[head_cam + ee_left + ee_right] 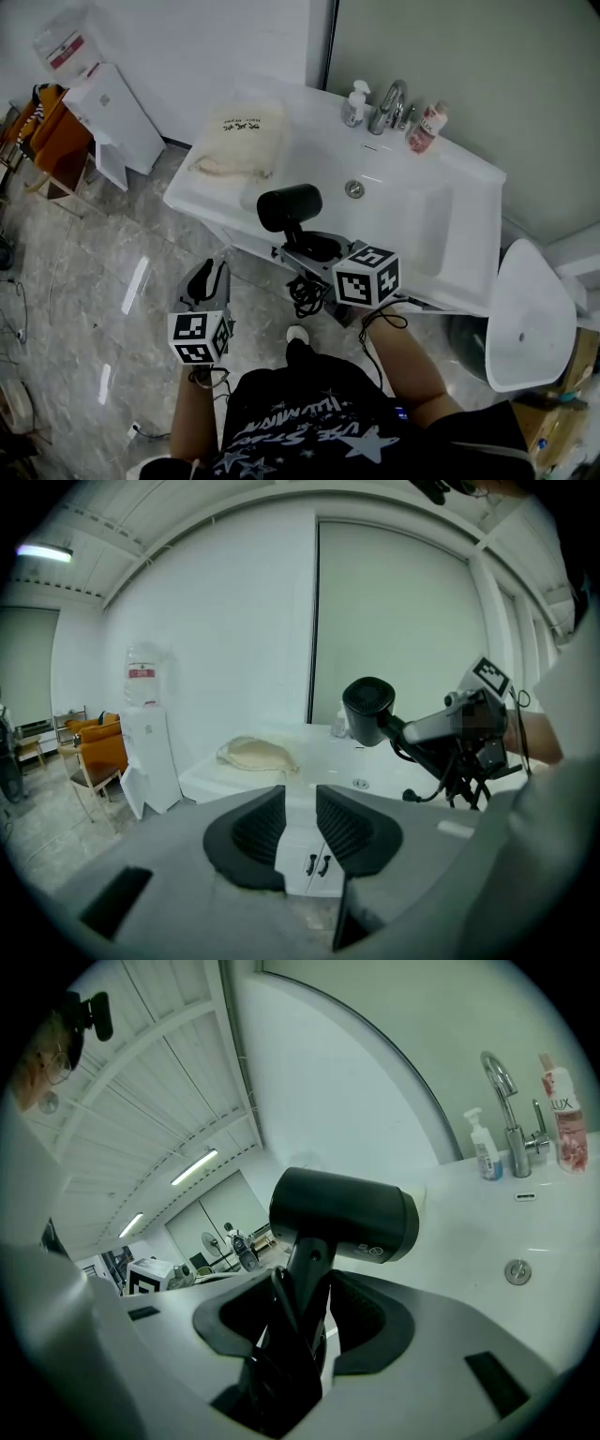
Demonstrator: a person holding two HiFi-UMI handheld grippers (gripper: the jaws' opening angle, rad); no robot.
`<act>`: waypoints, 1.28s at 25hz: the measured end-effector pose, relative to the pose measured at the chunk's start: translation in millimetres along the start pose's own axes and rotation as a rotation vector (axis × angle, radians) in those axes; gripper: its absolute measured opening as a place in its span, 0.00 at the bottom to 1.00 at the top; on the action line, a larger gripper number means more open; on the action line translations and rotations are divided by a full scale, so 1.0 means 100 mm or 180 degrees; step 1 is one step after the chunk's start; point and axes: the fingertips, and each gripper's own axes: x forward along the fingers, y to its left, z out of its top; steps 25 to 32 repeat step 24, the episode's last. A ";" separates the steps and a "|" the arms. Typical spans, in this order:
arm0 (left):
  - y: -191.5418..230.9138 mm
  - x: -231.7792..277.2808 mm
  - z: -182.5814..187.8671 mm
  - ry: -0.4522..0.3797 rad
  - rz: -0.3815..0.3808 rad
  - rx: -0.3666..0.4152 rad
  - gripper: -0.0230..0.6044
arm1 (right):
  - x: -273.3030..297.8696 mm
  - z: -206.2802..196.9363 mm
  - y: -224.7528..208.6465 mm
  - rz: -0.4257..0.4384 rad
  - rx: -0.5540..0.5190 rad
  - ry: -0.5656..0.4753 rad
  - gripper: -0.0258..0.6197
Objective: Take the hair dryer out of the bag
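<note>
Clamping hair dryer (289, 206) by handle in right hand-held gripper (305, 1312), long axis pointing forward, clear of bag (239, 139); holding left hand-held gripper (300, 822) empty, part-open, farther back.

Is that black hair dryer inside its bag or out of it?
Out. The right gripper holds the hair dryer by its handle in the air, while the cream bag lies apart on the counter.
</note>
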 end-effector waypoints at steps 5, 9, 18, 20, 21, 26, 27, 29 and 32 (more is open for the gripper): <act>-0.02 -0.23 -0.29 0.0071 -0.0016 -0.0138 0.09 | 0.04 -0.18 0.10 -0.0018 0.0026 0.0080 0.33; -0.04 -0.50 -0.54 0.0138 -0.0032 -0.0156 0.08 | 0.00 -0.44 0.21 -0.0058 0.0233 0.0144 0.32; -0.18 -1.26 -0.88 0.0106 -0.0035 -0.0257 0.08 | -0.31 -0.94 0.73 -0.0156 0.0308 0.0185 0.32; -0.23 -1.43 -0.92 0.0080 -0.0034 -0.0255 0.08 | -0.40 -1.03 0.89 -0.0169 0.0275 0.0182 0.32; -0.26 -1.52 -0.95 0.0070 -0.0034 -0.0255 0.08 | -0.45 -1.07 0.97 -0.0168 0.0269 0.0175 0.32; -0.35 -1.79 -1.01 0.0038 -0.0040 -0.0283 0.08 | -0.59 -1.19 1.21 -0.0148 0.0275 0.0145 0.32; -0.35 -1.79 -1.01 0.0038 -0.0040 -0.0283 0.08 | -0.59 -1.19 1.21 -0.0148 0.0275 0.0145 0.32; -0.35 -1.79 -1.01 0.0038 -0.0040 -0.0283 0.08 | -0.59 -1.19 1.21 -0.0148 0.0275 0.0145 0.32; -0.35 -1.79 -1.01 0.0038 -0.0040 -0.0283 0.08 | -0.59 -1.19 1.21 -0.0148 0.0275 0.0145 0.32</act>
